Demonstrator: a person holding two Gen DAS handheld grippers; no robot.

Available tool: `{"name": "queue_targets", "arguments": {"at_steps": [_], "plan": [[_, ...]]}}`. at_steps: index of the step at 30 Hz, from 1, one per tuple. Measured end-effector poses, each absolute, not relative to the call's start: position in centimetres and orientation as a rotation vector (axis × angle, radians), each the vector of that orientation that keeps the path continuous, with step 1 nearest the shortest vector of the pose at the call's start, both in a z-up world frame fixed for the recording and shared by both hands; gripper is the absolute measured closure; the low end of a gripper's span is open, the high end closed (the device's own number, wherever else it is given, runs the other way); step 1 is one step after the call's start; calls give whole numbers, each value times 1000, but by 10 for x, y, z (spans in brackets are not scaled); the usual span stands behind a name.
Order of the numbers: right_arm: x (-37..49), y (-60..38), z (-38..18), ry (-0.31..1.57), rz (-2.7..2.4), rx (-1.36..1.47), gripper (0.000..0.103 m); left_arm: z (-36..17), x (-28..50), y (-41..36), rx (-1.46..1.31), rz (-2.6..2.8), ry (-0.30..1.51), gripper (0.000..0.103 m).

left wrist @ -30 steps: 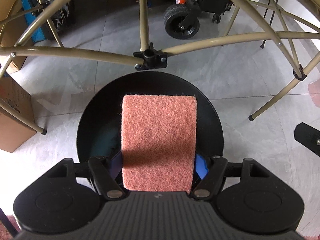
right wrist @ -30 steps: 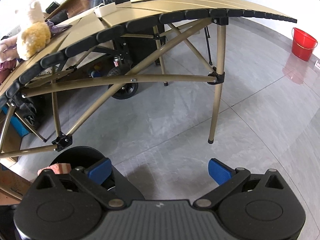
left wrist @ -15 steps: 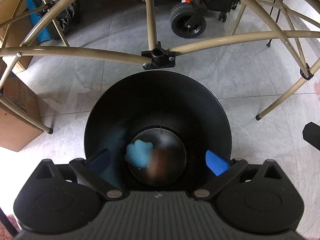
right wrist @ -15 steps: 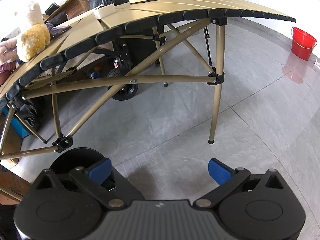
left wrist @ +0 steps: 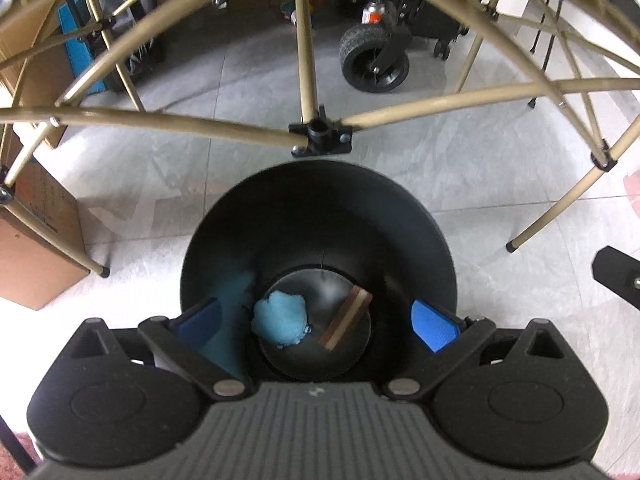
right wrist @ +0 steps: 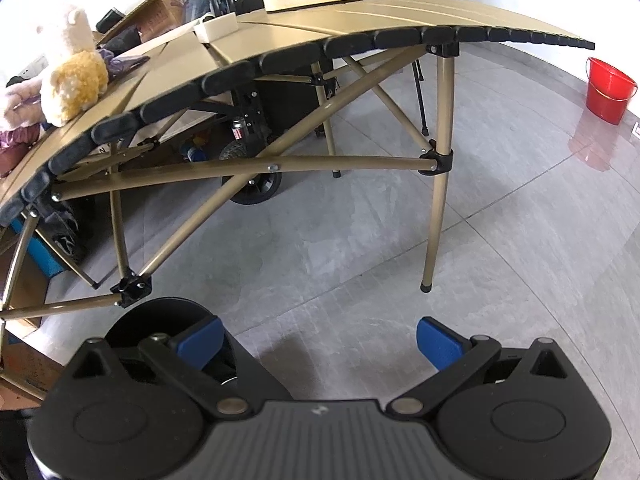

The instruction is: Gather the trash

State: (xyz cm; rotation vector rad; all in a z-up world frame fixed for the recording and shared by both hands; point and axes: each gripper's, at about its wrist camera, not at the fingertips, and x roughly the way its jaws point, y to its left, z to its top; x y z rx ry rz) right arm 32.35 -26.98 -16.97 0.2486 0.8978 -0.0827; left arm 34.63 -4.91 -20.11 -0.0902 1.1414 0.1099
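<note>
A black round bin stands on the floor under the table's edge. At its bottom lie a crumpled blue wad and a pink-brown scouring pad resting on its edge. My left gripper hangs over the bin's mouth, open, with nothing between its blue pads. In the right wrist view my right gripper is open and empty above bare floor, with the bin showing behind its left finger.
A folding table with tan legs and crossbars stands just beyond the bin. Plush toys lie on the tabletop. A cardboard box sits left, a wheeled cart under the table, a red bucket far right.
The left gripper opened and let go of the scouring pad, which dropped to the bottom of the bin beside the blue wad. The right gripper kept still.
</note>
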Motion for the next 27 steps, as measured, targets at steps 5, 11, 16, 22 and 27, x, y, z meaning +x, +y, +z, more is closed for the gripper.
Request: {"name": "queue_targets", "arguments": {"at_steps": [5,11,16,22,27], "plan": [[318,-270,-157,855,-61,257,0,-179,334,-44,-96,88,1067,0],[306,-274,-128,761,0,280,0,-143,311,-29,-94,71,916,0],[292,-277,-98,633,80,298,0,-108,285,-16,-110,33,770,0],[288,-265,-68,487,172,276,0,-61,272,-4,-135,14,566,0],[301,-247,-47,409,242,253,0,-32,282,8,-124,63,448,0]]}}
